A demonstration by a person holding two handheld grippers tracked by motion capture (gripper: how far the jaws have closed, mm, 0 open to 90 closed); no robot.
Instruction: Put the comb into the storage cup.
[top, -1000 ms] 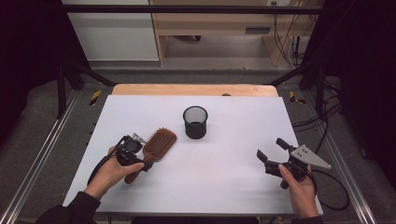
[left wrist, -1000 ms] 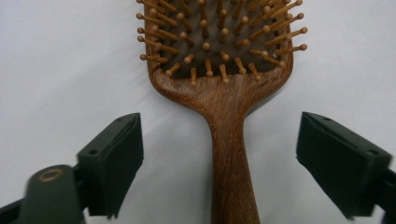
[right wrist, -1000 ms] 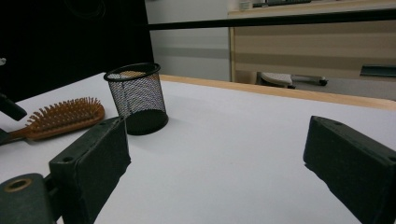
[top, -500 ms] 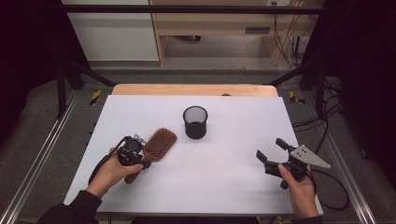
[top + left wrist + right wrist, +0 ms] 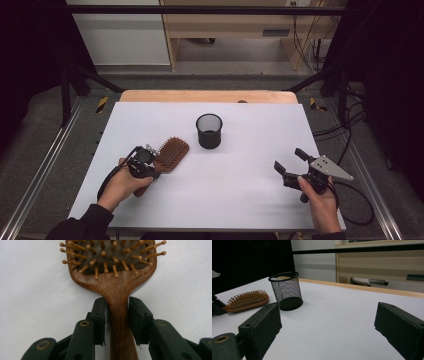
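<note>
Wooden hairbrush lies at eight o'clock from the mesh cup; my left gripper brackets its neck, jaws barely touching. Lifting now, I risk it pivoting head-down and slipping. My right gripper waits, spread wide.

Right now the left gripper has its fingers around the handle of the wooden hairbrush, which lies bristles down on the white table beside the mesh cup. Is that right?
Not quite: the wooden hairbrush lies bristles up, as the left gripper view shows. The rest holds: the left gripper has its fingers around the handle, on the white table, beside the mesh cup.
</note>
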